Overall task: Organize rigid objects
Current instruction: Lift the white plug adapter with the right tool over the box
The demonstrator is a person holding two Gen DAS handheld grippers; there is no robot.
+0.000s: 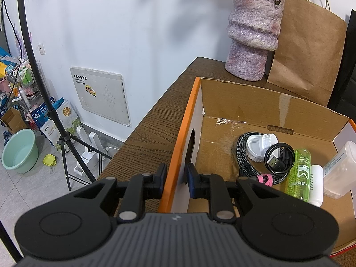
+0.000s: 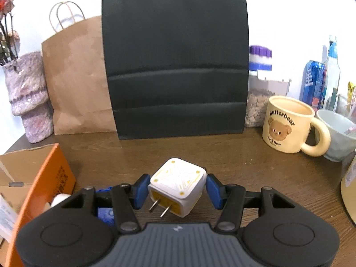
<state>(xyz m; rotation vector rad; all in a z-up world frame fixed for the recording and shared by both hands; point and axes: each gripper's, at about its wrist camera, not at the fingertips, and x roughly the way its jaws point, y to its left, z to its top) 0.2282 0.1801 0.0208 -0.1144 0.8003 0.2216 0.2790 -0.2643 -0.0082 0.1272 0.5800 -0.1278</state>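
The left gripper (image 1: 175,181) is clenching its fingers on the orange cardboard box's wall (image 1: 178,146), while the right gripper (image 2: 176,190) fingers are pressing a white plug adapter (image 2: 178,185) sitting on the wooden surface (image 2: 244,162), bags standing behind.

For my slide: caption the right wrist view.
Right gripper grips a white plug adapter above the wooden table.

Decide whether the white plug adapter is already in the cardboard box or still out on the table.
Out. The white plug adapter lies on the wooden table, prongs toward the camera, between the right tool's pads, beside the cardboard box.
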